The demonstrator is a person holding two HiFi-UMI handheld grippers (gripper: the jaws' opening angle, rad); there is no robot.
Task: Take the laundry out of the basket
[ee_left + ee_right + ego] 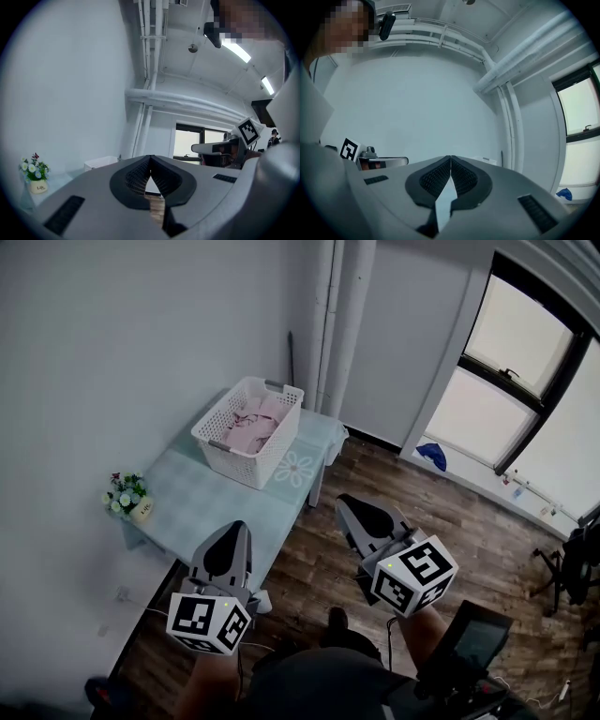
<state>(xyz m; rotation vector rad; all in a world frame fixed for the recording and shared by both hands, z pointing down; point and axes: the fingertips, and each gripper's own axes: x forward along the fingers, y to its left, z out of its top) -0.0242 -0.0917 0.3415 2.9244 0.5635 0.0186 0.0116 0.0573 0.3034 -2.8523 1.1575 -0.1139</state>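
A white lattice laundry basket (pixel 246 452) stands on the far end of a pale blue table (pixel 208 505), with pink laundry (pixel 253 424) inside it. My left gripper (pixel 229 528) is shut and empty over the table's near edge, well short of the basket. My right gripper (pixel 349 502) is shut and empty over the wooden floor, right of the table. In the left gripper view the jaws (pixel 150 158) meet at their tips, tilted upward, and the basket (pixel 100 163) shows small at lower left. The right gripper view shows its jaws (pixel 451 159) touching, with only wall and ceiling beyond.
A small pot of flowers (pixel 128 495) sits at the table's left edge. White pipes (pixel 337 324) run up the corner behind the basket. A window (pixel 520 371) fills the right wall, with a blue object (pixel 432 456) on the floor below it.
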